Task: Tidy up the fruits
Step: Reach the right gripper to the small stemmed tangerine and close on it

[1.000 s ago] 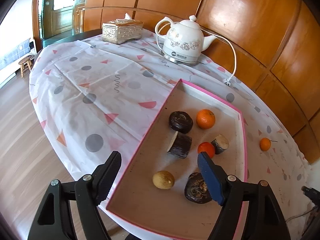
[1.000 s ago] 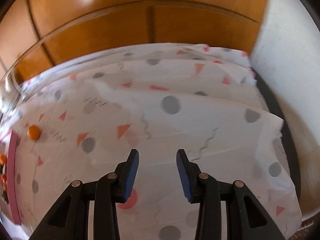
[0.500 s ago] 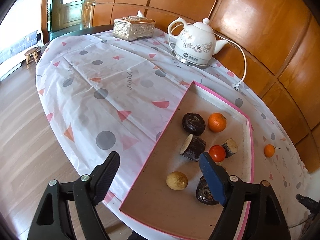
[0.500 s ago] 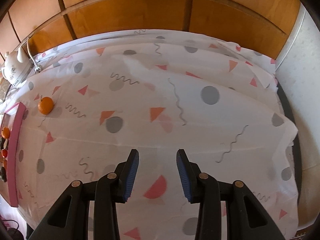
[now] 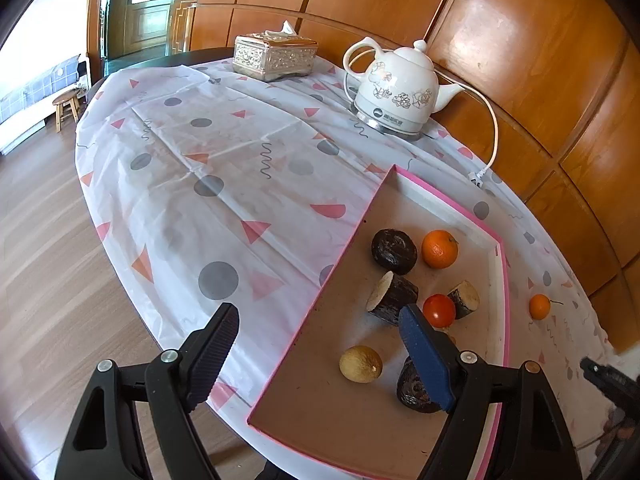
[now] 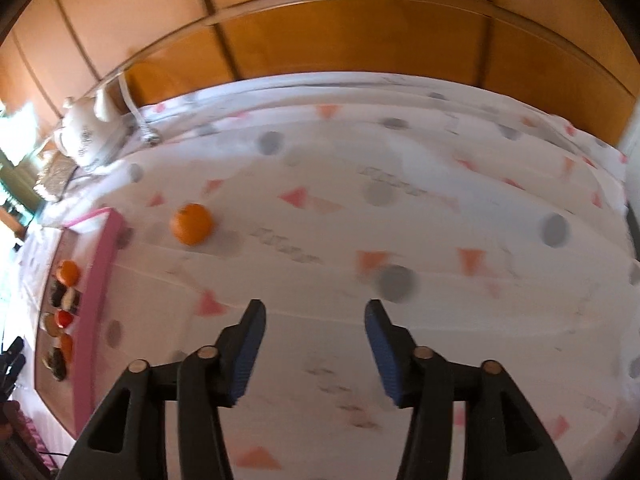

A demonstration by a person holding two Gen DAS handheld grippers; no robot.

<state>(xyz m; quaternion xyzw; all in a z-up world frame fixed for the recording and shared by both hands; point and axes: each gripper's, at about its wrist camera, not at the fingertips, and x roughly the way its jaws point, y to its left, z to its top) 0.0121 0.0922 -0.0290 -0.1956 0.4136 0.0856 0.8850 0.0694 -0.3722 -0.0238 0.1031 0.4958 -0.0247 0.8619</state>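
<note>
A pink-rimmed cardboard tray (image 5: 505, 280) lies on the patterned tablecloth. It holds an orange (image 5: 439, 249), a small red fruit (image 5: 439, 310), a yellowish round fruit (image 5: 360, 363), dark round fruits (image 5: 393, 245) and cut dark pieces (image 5: 391, 293). One loose orange (image 6: 191, 223) (image 5: 539, 306) lies on the cloth just outside the tray's rim (image 6: 98, 280). My left gripper (image 5: 320, 350) hangs open over the tray's near left edge, nothing between its fingers. My right gripper (image 6: 316, 340) hovers over bare cloth, down-right of the loose orange; its jaws are opening and hold nothing.
A white floral kettle (image 5: 398, 88) with a cord (image 5: 494, 128) and a silver tissue box (image 5: 274, 56) stand at the table's far side. Wood panelling backs the table. A wooden floor and a small stool (image 5: 66, 106) lie to the left.
The right gripper's view has swung toward the tray, so the loose orange now sits larger and closer. Its fingers have spread wider. The left gripper barely moved.
</note>
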